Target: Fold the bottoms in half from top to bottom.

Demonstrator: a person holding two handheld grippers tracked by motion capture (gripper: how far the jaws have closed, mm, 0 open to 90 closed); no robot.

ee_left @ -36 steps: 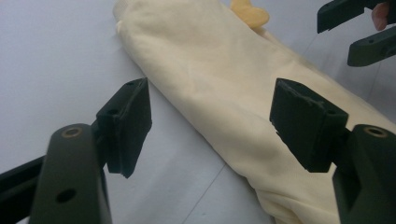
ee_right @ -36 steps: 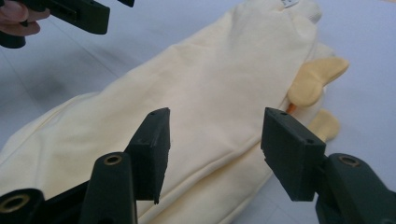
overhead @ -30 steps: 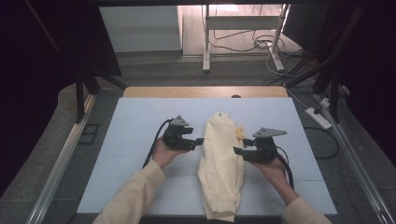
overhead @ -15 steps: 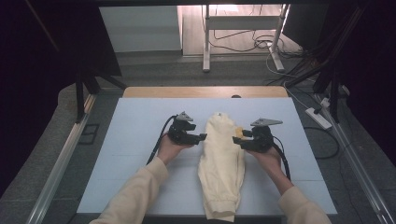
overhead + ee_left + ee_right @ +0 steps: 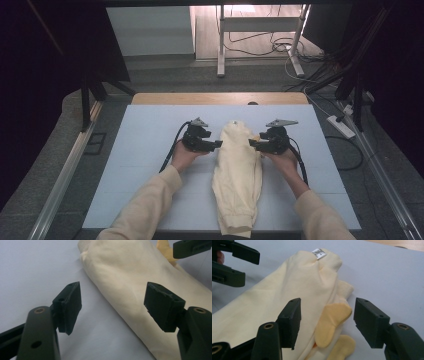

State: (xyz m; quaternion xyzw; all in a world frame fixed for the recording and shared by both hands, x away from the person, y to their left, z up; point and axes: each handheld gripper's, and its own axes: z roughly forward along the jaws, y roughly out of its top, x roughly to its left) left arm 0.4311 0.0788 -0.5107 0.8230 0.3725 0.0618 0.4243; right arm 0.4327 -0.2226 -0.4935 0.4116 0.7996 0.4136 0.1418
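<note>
Two open grippers (image 5: 216, 144) (image 5: 254, 144), cream garment (image 5: 237, 175) between

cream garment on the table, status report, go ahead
Left gripper jaws open, at the cream folded cloth garment's left edge. Right gripper jaws open around its darker yellow tabs, not pressing. Pale blue table mat otherwise unobstructed.

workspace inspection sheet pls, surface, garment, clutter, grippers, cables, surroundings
surface: pale blue mat on the table, wooden edge at the far side
job's things: cream garment folded long down the middle; white tag at its far end; yellow patches at one edge
clutter: nothing seen
grippers: left gripper open at the garment's edge; right gripper open around a yellow patch, its jaws just opening
cables: one trails from each gripper; more cables on the floor
surroundings: white stand legs, power strip
</note>
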